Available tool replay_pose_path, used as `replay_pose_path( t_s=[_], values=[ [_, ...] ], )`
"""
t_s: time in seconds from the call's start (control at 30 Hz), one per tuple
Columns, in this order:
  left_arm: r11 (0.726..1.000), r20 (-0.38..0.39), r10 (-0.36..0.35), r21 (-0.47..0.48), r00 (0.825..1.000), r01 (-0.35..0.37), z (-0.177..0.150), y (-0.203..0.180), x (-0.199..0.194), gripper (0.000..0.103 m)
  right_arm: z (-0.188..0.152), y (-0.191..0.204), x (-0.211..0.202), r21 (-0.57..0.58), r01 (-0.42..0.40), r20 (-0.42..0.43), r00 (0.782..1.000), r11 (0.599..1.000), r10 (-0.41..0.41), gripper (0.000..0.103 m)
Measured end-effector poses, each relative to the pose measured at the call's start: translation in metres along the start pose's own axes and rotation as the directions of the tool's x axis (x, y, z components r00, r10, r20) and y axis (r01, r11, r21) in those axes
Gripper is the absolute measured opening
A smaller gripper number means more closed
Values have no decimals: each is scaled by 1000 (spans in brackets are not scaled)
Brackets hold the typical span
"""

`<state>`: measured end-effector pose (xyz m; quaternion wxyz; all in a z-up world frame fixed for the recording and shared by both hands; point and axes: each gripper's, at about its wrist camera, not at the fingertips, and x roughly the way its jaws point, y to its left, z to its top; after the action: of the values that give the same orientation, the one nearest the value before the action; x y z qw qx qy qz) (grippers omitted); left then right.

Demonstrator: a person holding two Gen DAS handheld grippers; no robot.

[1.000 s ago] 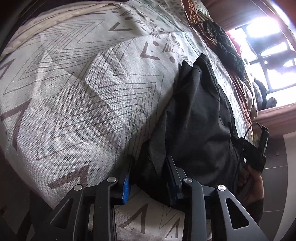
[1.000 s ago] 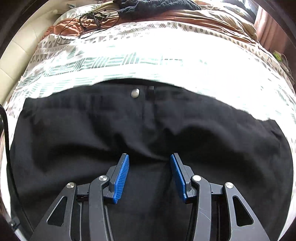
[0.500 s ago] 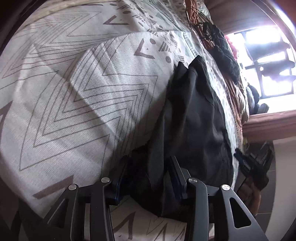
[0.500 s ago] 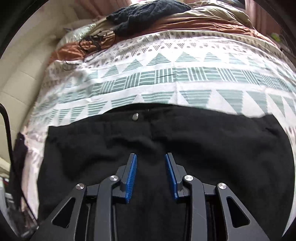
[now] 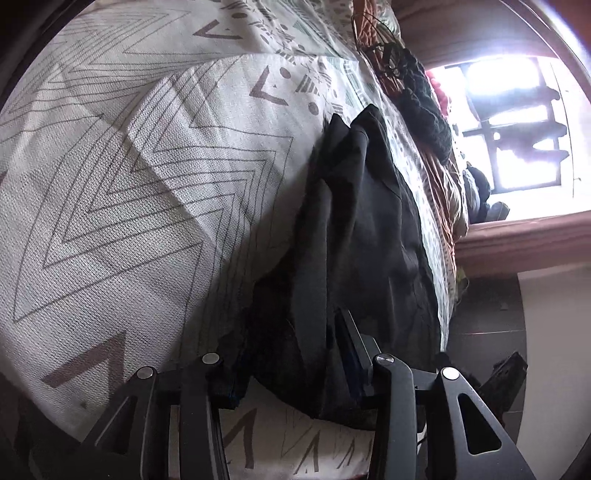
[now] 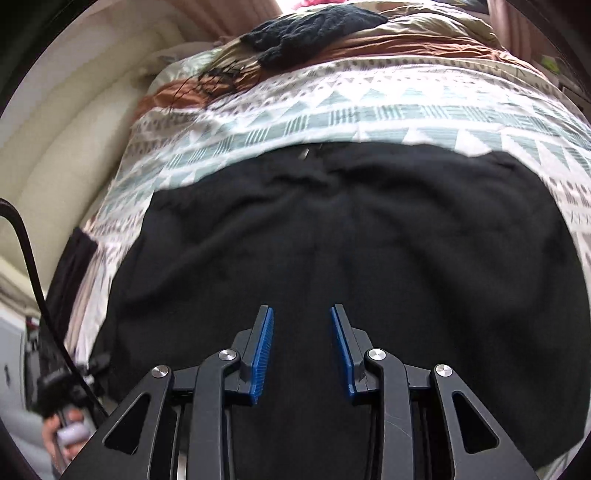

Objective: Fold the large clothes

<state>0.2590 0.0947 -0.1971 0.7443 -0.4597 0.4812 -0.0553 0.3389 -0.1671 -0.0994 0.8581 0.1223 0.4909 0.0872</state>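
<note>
A black pair of trousers [image 6: 351,240] lies flat on a patterned bedspread [image 6: 332,114], its waistband with a metal button at the far edge. My right gripper [image 6: 301,314] hovers above the middle of the trousers, open and empty. In the left wrist view the same black trousers [image 5: 365,229] run away along the bed. My left gripper [image 5: 291,339] has its jaws apart around the near edge of the cloth, and bunched fabric fills the gap and hides the blue pads.
A dark knitted garment [image 6: 314,26] and tangled cables [image 6: 221,74] lie on a brown blanket at the far side of the bed. A cream padded headboard [image 6: 62,147] stands at the left. A bright window [image 5: 513,122] shows beyond the bed.
My right gripper rose and drew back from the trousers, jaws staying open. My left gripper pushed further onto the trouser edge, so fabric now covers its pads.
</note>
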Motion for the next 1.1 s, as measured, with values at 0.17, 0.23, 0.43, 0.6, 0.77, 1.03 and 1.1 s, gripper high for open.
replay_pose_path(
  t_s=[0.17,0.23,0.43,0.6,0.77,1.03,1.1],
  values=[
    [1000,25,-16,-13,1000,16,-2,-1,-4,23,-33,8,11,-25,1,-42,999,1000,-2,32],
    [1000,36,-24,0,999,24,-3,-4,-8,19,-43,8,11,-14,-11,-54,998,1000,10,32],
    [998,61,-60,38,996,58,-2,-20,-19,17,-58,8,4,8,-17,-64,998,1000,17,32],
    [995,72,-81,71,994,76,0,-37,-26,16,-71,11,5,14,3,-62,998,1000,-2,32],
    [987,89,-98,133,991,85,-3,-64,-33,15,-87,17,18,-19,53,-75,996,998,-54,32],
    [965,75,-156,222,985,136,-7,-108,-39,13,-101,21,18,-25,99,-35,994,995,-100,32],
    [956,69,-169,253,983,146,-10,-124,-40,13,-105,19,20,-27,97,-19,995,995,-98,32]
  ],
)
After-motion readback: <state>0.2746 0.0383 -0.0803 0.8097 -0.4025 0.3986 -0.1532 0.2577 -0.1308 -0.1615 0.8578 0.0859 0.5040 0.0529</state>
